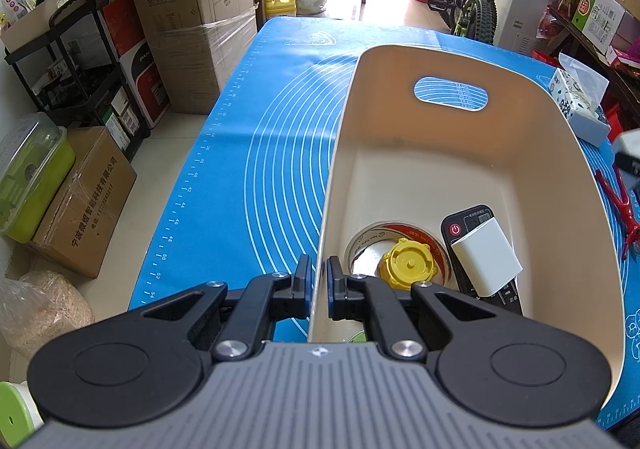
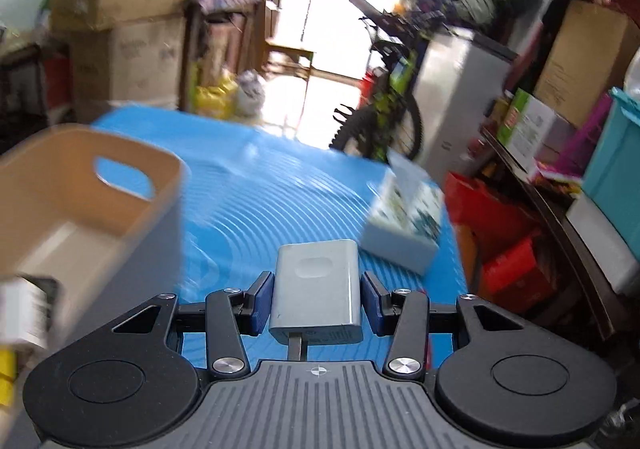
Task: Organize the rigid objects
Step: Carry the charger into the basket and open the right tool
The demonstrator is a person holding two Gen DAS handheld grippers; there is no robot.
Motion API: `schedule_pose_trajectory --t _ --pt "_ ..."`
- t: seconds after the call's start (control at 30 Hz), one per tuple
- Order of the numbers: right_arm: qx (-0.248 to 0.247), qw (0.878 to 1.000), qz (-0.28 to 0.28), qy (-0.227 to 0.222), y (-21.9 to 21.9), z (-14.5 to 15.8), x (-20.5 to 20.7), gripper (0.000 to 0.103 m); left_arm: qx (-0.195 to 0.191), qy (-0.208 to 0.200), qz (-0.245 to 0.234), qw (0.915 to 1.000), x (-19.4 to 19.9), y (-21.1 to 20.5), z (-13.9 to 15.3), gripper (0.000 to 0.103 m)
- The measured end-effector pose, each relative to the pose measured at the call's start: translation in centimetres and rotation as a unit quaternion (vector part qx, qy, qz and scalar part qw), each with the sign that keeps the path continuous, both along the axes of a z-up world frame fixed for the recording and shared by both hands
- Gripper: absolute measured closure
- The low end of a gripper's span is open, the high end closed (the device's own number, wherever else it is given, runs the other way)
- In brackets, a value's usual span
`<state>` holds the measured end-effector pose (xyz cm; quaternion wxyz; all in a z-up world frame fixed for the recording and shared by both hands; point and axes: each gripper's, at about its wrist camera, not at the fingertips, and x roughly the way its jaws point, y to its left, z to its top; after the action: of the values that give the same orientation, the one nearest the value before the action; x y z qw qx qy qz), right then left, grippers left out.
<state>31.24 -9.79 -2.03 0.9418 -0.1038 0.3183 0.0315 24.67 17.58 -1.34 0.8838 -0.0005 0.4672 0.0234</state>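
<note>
Item 1, nearest: left gripper (image 1: 319,281), jaws nearly closed astride the near-left wall of the cream bin (image 1: 560,137), one pad outside, one inside, apparently pinching the rim to steady it.

Item 2: right gripper (image 2: 317,299), holding a white charger block (image 2: 316,285) between its blue pads (image 2: 262,303); the left pad touches the block, while a thin gap may show at the right pad, so firmness of hold cannot be confirmed. The block's long axis runs forward along the fingers, with a dark stub pointing back toward the palm.

Item 3: bin contents, near end: tape roll (image 1: 362,241), yellow cap (image 1: 406,263) lying on it, black remote (image 1: 460,227) and a white box (image 1: 486,261) lying over the remote.

Item 4: relation governing the next move. In the blurred right wrist view, the bin lies to the left of the right gripper and slightly ahead; the charger would have to travel left over the rim. The far half of the bin floor is bare.

Item 5, farther: tissue box (image 2: 404,225) and blue mat (image 1: 256,153).
</note>
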Motion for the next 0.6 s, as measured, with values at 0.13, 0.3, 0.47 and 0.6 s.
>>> schedule_pose_trajectory --t 0.13,0.3,0.47,0.6 --pt "0.028 0.999 0.038 -0.010 2.4 2.4 -0.7 0.051 0.000 0.000 0.000 1.0000 0.0 0.0 0.0 0.094" --pt "0.055 0.995 0.089 0.001 6.0 3.5 -1.0 0.051 0.000 0.000 0.000 1.0000 0.0 0.0 0.1 0.094" --pt "0.075 0.988 0.129 0.028 9.4 2.5 -1.1 0.051 0.000 0.000 0.000 1.0000 0.0 0.0 0.0 0.094" --pt "0.075 0.983 0.161 0.055 12.0 0.8 -1.8 0.051 0.000 0.000 0.000 1.0000 0.0 0.0 0.1 0.094"
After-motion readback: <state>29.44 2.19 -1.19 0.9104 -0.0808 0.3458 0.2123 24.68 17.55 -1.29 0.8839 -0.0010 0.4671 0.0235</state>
